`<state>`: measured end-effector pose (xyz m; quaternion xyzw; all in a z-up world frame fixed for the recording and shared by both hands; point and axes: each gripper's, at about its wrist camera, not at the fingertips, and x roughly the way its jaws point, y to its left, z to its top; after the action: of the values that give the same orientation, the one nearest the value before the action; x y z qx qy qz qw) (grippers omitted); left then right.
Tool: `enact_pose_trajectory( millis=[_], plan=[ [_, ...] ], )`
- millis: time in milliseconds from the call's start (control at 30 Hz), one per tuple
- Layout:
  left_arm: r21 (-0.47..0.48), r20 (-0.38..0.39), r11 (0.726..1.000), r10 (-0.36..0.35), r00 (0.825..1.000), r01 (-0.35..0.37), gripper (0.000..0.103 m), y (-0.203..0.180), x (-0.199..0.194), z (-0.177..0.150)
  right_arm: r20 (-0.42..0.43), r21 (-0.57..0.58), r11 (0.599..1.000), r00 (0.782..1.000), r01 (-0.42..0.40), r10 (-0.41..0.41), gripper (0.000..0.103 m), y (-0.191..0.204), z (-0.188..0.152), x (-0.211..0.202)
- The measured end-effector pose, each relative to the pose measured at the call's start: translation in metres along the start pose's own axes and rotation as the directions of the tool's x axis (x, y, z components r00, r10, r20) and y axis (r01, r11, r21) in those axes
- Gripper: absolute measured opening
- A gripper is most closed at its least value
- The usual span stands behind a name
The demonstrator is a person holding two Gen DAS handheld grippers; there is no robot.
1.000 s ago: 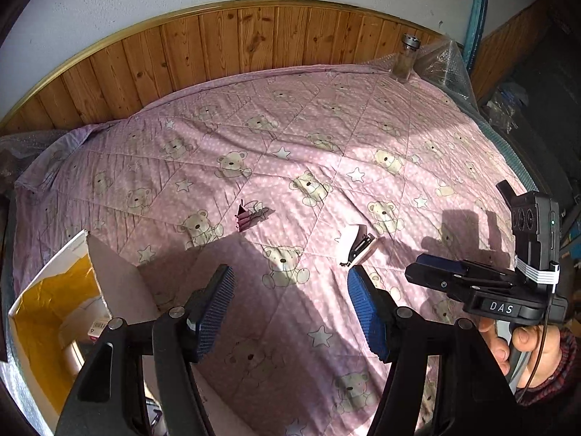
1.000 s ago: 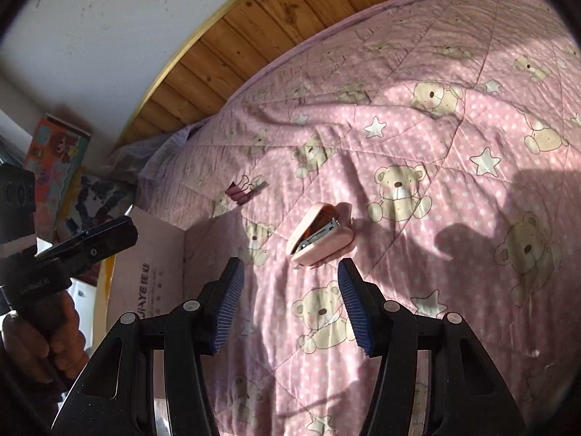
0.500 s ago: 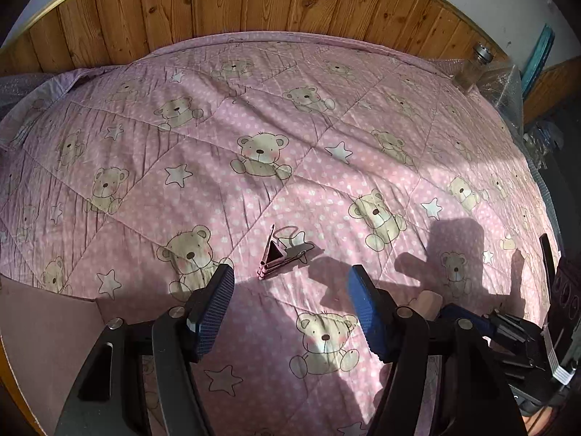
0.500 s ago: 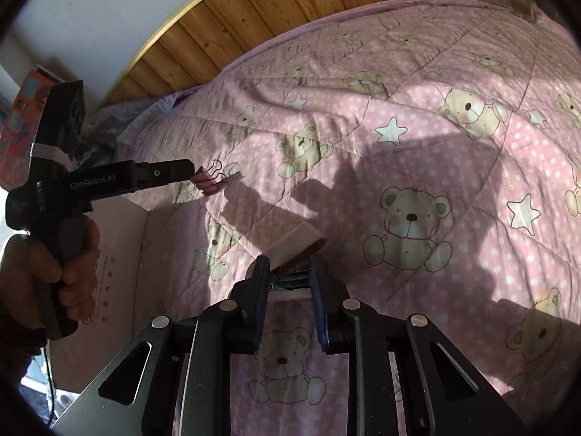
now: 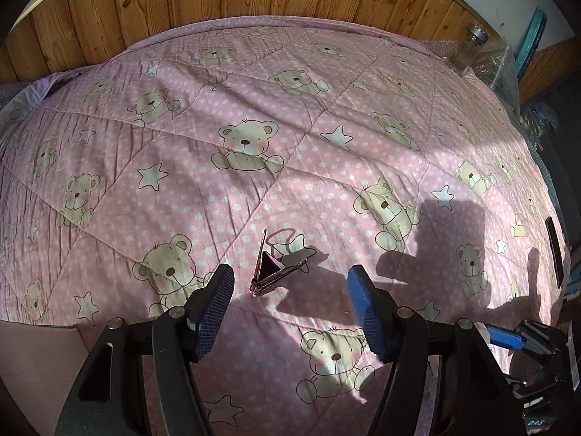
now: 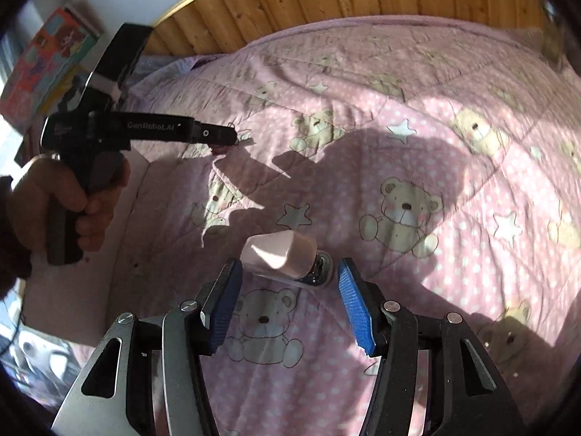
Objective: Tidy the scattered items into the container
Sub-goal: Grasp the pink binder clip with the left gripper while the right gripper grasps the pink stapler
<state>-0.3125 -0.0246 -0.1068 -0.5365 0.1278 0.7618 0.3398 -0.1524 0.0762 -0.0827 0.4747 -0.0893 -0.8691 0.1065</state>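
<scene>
Stapler point(image 6: 285, 256) lies on the bed point(image 6: 417, 116) between our wide-open, empty right tongs point(image 6: 288, 296); clip point(image 5: 270, 265) lies just ahead of the open, empty left tongs point(image 5: 288, 307). We judge both grasps pending: lower, close, carry to the box.

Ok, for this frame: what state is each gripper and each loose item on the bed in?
left gripper: open, empty, just short of the binder clip.
right gripper: open, empty, stapler just ahead of its fingers.
binder clip: lying on the quilt, wire handles splayed.
stapler: pink, lying on the quilt, ungripped.
glass jar: upright at the bed's far edge, lid on.
</scene>
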Motion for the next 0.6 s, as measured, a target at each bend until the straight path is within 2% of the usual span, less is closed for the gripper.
enact_pose_trajectory(
  millis=[67,133,233,300,333,367,400,433,467,533,600],
  plan=[
    [-0.005,-0.006,1.000,-0.011,1.000,0.011,0.066,0.001,0.003,-0.001,-0.007,-0.165,0.986,0.999,0.030,-0.031,0.058,0.007,0.003,0.004],
    [0.000,-0.015,1.000,-0.016,1.000,0.016,0.066,0.000,0.005,-0.002,-0.021,-0.292,0.956,1.000,0.016,-0.023,0.058,0.012,0.007,0.008],
    [0.013,-0.025,1.000,-0.004,1.000,0.004,0.066,-0.001,0.010,-0.003,-0.040,-0.432,0.901,0.999,-0.029,0.013,0.058,0.019,0.012,0.012],
    [0.020,-0.032,1.000,0.001,0.999,-0.001,0.066,-0.002,0.014,-0.002,-0.060,-0.487,0.871,0.997,-0.070,0.047,0.058,0.024,0.014,0.016],
    [0.021,-0.039,1.000,0.002,0.999,-0.001,0.062,-0.002,0.016,-0.002,-0.067,-0.506,0.858,0.996,-0.091,0.066,0.058,0.026,0.014,0.017],
    [0.021,-0.047,1.000,-0.002,0.999,0.003,0.048,-0.002,0.018,-0.002,-0.072,-0.516,0.849,0.994,-0.110,0.085,0.057,0.027,0.015,0.018],
    [0.027,-0.055,1.000,-0.002,0.998,0.003,0.039,-0.003,0.019,-0.002,-0.087,-0.513,0.848,0.991,-0.131,0.100,0.055,0.027,0.015,0.021],
    [0.041,-0.058,0.999,0.008,0.998,-0.006,0.028,-0.004,0.021,-0.002,-0.103,-0.508,0.848,0.988,-0.150,0.113,0.036,0.028,0.015,0.023],
    [0.062,-0.058,0.998,0.017,0.998,-0.014,0.022,-0.006,0.021,-0.002,-0.112,-0.500,0.850,0.985,-0.169,0.129,0.025,0.027,0.015,0.023],
    [0.090,-0.056,0.996,0.023,0.998,-0.018,0.014,-0.010,0.021,-0.002,-0.106,-0.480,0.860,0.984,-0.175,0.142,0.024,0.026,0.014,0.024],
    [0.093,-0.055,0.996,0.019,0.998,-0.014,0.014,-0.011,0.022,-0.002,-0.103,-0.438,0.875,0.979,-0.206,0.179,0.022,0.021,0.014,0.023]
  ],
)
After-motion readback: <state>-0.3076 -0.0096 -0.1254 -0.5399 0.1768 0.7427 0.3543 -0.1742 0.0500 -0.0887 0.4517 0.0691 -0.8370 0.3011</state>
